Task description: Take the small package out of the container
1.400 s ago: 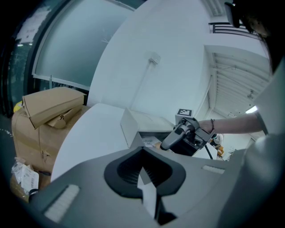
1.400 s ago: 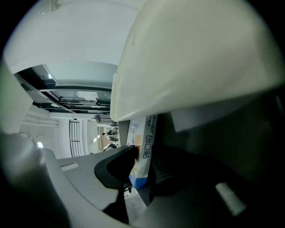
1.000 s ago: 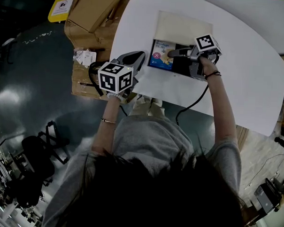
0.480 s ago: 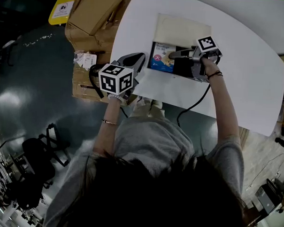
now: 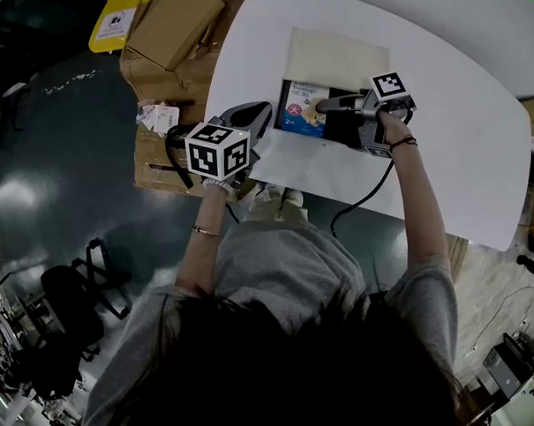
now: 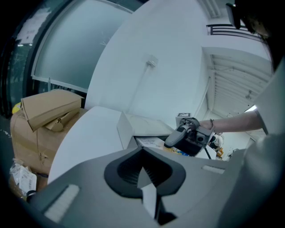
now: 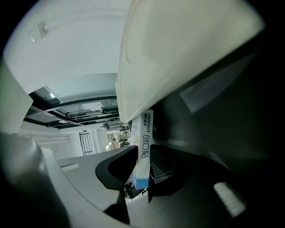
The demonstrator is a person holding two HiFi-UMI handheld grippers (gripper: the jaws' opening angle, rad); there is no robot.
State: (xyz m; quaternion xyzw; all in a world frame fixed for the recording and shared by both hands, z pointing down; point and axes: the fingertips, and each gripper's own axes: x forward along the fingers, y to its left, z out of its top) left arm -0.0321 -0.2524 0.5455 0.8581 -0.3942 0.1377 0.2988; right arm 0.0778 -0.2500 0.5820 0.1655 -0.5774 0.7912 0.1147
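Two jaws of my right gripper (image 7: 140, 177) pinch the small package (image 7: 144, 136) by its thin edge; looks light, stiffish cardboard, easily crushed. Meanwhile my left gripper (image 6: 142, 176) is shut, empty.

Left claw (image 5: 263, 110) shut, arm bent, right claw (image 5: 321, 102) closing on small package (image 7: 144, 142), arm outstretched.

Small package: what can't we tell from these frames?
- Small package face print: the right gripper view shows only its edge, between the right tool's closing jaws. It is too small to read in the head view.
- Container right half: in the head view, covered by that tool and the hand.
- Container floor: in the left gripper view, hidden behind its near wall and the left tool.
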